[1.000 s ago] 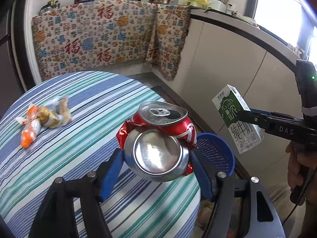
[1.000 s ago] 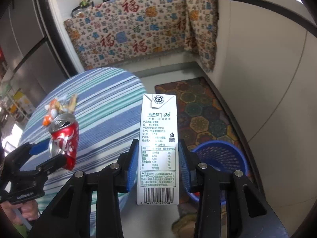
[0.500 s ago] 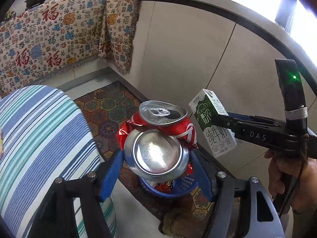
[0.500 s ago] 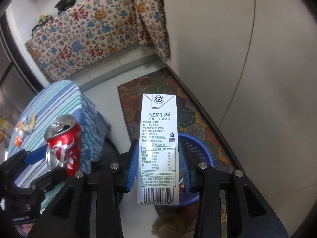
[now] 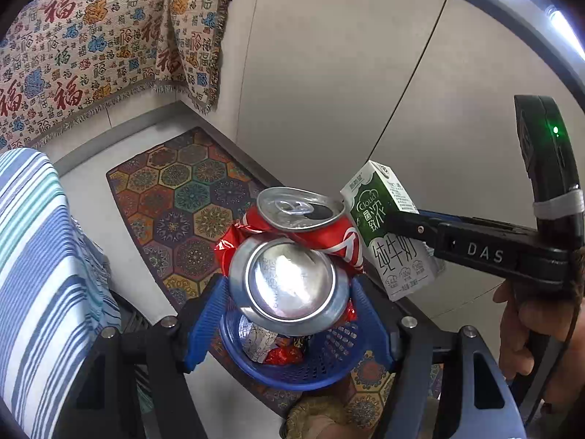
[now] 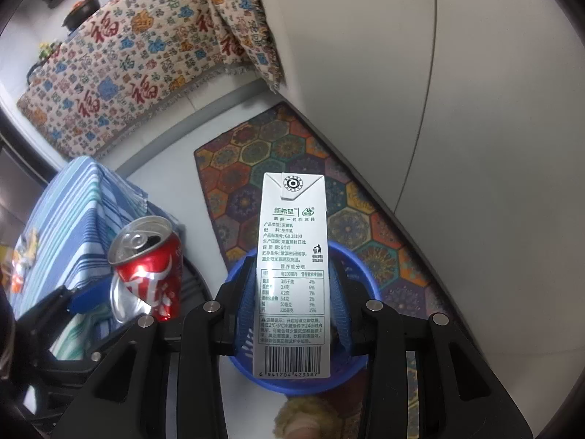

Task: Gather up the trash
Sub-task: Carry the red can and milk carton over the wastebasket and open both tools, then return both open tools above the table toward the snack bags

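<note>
Squarely between the jaws: crushed can (image 5: 292, 256).

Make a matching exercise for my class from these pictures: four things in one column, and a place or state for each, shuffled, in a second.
Things:
1. red can
2. milk carton
3. blue basket
4. patterned rug

Places or states:
A. flat on the floor along the cabinet
B. crushed, gripped by the left gripper
C. already holds wrappers
D. gripped by the right gripper

Pairs: 1-B, 2-D, 3-C, 4-A
</note>
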Tool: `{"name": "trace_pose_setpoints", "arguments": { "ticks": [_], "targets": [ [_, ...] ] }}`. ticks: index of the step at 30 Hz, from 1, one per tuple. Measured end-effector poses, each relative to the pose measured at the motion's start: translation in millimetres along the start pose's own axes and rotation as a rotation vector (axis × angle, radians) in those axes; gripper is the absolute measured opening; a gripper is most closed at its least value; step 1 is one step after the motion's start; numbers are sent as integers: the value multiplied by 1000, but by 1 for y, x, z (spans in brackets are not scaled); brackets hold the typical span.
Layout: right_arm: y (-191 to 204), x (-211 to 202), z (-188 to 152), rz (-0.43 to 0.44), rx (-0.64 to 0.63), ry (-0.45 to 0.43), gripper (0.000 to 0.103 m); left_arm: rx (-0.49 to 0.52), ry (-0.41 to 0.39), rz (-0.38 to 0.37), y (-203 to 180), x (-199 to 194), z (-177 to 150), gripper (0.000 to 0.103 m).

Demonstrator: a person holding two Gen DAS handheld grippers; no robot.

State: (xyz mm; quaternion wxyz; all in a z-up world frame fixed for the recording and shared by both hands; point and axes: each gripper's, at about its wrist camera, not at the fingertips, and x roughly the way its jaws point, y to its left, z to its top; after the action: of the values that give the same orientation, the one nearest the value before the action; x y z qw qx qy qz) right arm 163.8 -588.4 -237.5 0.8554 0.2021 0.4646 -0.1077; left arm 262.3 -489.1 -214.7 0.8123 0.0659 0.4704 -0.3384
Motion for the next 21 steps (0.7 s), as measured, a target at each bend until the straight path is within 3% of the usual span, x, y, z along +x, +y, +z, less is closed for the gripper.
{"name": "trace_pose_setpoints", "arguments": {
  "ticks": [15,16,17,18,21],
  "targets": [
    [-14,15,8,9,53,6,41,47,56,1,-12,54,-10,71],
    [-14,16,9,14,58,1,47,51,57,-8,-13,57,-11,71],
    [-15,16,8,13,65,-2,64,54,71,-15,-13,63,-12,77],
    [-15,14,9,10,71,-12,69,53,82,-12,-12,67,-13,80],
    [-17,6,11,-6,84,-53,69,27,93,-18,-7,77,-13,82]
  ]
}}
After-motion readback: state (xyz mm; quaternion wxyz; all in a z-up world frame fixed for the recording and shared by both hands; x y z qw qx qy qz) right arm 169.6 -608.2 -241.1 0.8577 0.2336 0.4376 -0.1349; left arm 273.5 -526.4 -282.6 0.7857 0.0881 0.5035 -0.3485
